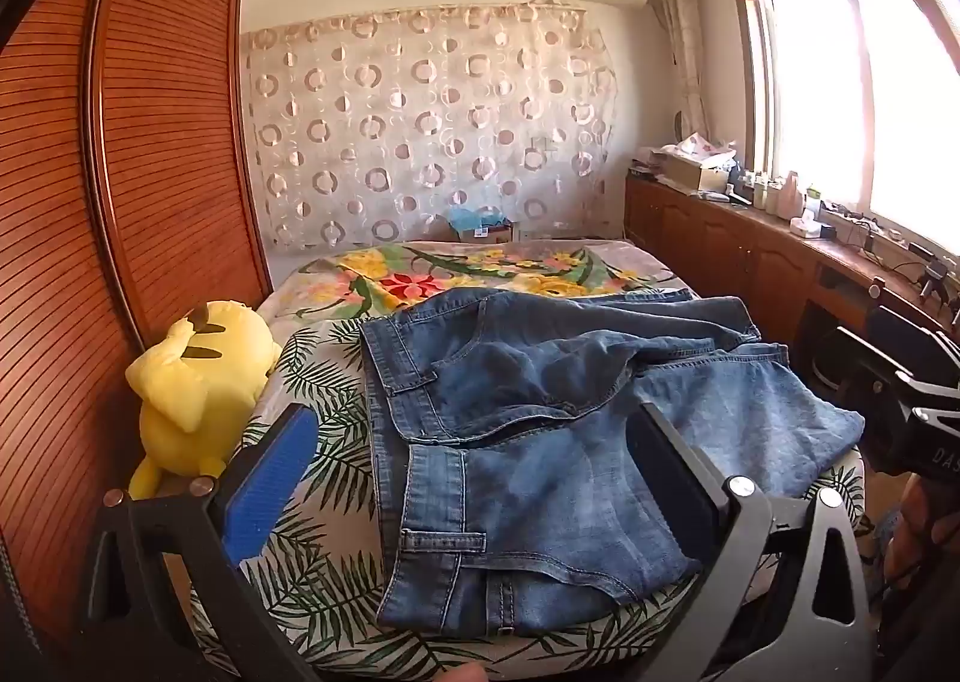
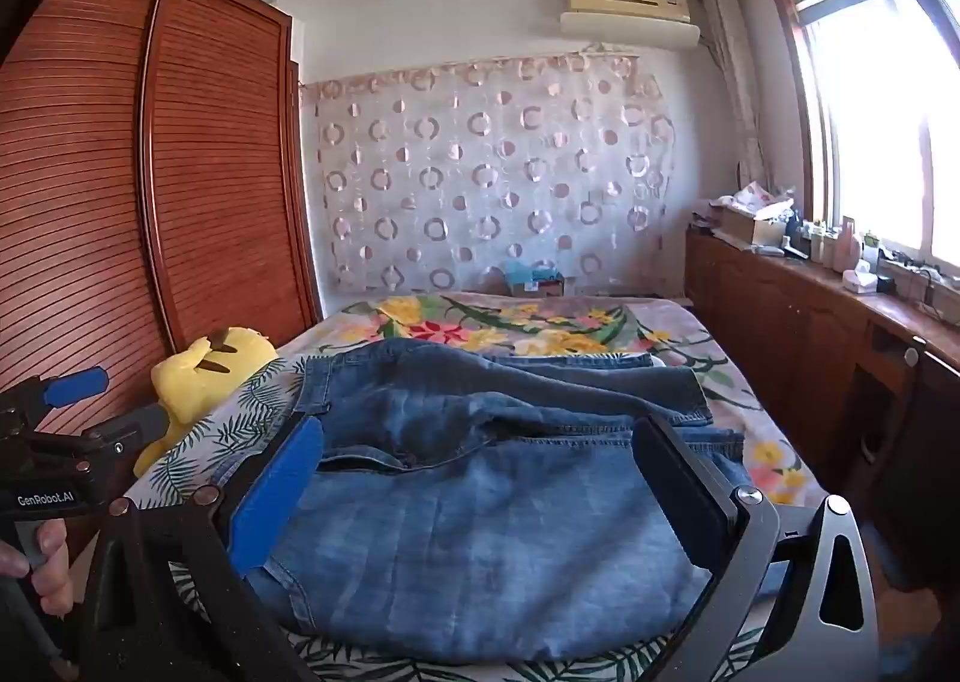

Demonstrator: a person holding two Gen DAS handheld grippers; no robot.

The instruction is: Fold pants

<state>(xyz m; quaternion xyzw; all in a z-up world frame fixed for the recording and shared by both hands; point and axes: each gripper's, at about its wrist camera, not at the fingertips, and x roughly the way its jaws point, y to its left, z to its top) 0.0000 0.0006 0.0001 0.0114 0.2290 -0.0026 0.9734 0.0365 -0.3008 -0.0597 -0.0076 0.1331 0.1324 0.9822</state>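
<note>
The blue jeans (image 1: 540, 430) are spread across the lower middle of both views, lying crumpled on the bed (image 1: 312, 382) with its leaf-print cover; the waistband (image 1: 438, 472) is seen at the lower left of the left wrist view, and the legs are bunched toward the right. The denim is judged thick, soft and a bit heavy; it should bend easily and not slip much; a good hold could be taken at the waistband corner and at a leg hem.

The left gripper (image 1: 474, 472) is held wide apart over the waistband with nothing pinched; the right gripper (image 2: 480, 496) is also spread wide over the pale leg cloth, and nothing is held.

A yellow plush toy (image 1: 198, 376) is lying at the left of the frame, just beside the jeans, and could be bumped; a wooden wardrobe (image 1: 120, 141) is standing behind it. The far leg ends are partly hidden by folds, so how they lie cannot be told for sure.
</note>
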